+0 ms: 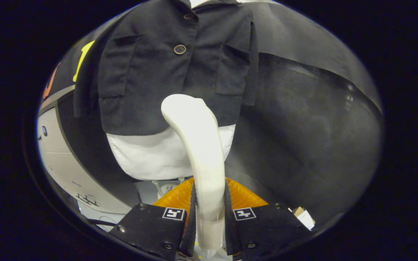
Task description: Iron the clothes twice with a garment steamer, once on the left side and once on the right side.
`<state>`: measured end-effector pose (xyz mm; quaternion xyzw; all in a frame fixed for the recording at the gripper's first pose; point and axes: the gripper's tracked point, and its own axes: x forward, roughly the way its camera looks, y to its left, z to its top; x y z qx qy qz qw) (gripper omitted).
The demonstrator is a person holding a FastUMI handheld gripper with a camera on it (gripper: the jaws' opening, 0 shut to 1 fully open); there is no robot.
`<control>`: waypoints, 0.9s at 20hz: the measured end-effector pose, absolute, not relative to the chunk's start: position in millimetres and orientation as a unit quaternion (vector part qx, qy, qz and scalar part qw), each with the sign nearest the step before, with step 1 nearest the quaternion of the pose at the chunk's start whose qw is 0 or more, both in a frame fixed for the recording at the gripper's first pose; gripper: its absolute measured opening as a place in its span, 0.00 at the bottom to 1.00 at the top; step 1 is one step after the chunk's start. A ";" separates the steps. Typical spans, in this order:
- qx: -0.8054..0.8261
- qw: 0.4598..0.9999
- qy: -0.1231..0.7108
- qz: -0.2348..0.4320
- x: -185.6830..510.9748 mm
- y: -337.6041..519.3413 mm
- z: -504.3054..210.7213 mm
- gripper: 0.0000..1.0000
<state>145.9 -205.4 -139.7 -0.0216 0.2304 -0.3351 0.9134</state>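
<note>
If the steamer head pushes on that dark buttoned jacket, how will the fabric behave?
The dark buttoned jacket probably gives and swings, since it hangs loose over a white garment. The gripper, shut on the white curved steamer, likely feels little resistance.

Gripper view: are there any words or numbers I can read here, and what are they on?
None can be read.
Fingers, shut on the white steamer: each carries a square black-and-white marker, a pattern, not letters.
Pale panel beside the dark jacket: dark marks, too small and blurred to read.
Jacket buttons: no writing visible.
</note>
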 end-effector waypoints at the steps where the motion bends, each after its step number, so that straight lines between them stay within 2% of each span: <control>1: -0.021 0.916 0.225 -0.332 141.2 -195.5 -135.0 0.35; 13: -0.062 0.950 0.121 -0.281 52.2 -39.5 -44.0 0.35; 18: -0.061 0.972 0.065 -0.215 34.2 16.3 6.7 0.35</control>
